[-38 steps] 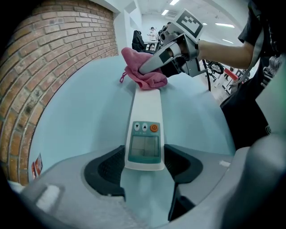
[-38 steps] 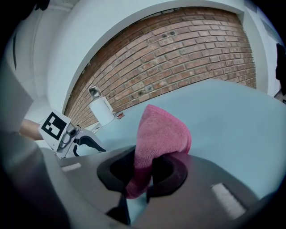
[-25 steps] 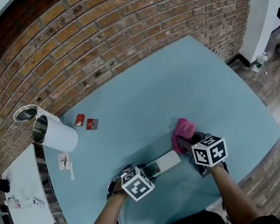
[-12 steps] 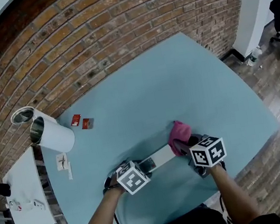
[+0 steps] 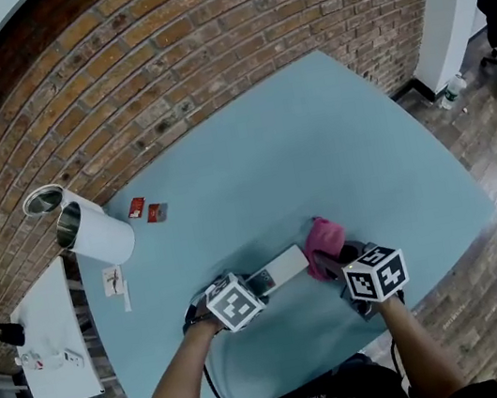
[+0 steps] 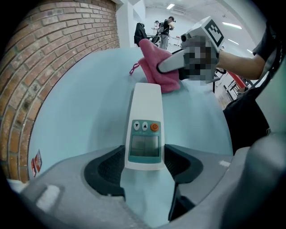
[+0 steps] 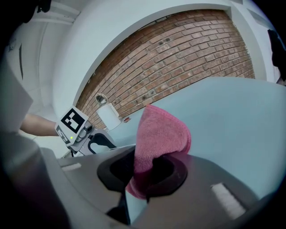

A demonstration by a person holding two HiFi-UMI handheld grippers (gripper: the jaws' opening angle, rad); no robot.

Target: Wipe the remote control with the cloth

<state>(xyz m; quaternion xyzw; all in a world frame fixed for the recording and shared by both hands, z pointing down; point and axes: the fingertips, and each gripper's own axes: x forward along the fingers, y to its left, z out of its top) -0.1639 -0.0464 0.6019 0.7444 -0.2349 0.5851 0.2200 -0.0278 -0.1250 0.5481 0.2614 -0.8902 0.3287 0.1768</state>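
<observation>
Since a second earlier the right gripper point(image 7: 147, 172) had shifted a little sideways with the cloth point(image 7: 158, 134) around the far end of the remote control point(image 6: 146, 116), while the left gripper point(image 6: 144, 167) had kept its place. The remote lay flat on the bench point(image 5: 313, 134), display and buttons upward. Its near end sat between the left jaws, which stood wide but pressed on both of its sides to pin it steady. The right jaws were closed on a fold of the pink cloth, the rest bunching up above them. From the left gripper view the cloth sat right at the remote's far end; whether it touched could not be told. Wiping seemed to be under way, with only the far end reached and the display and buttons near the left jaws apparently not yet wiped. The next move would call for drawing the cloth along the top face toward the display, pressing lightly so that the remote did not twist in its hold. Well apart, near the brick wall, a white canister point(image 5: 103, 236) lay on its side with its dark mouth open and a round tin point(image 5: 43, 201) beside it. What was in either could not be made out.
</observation>
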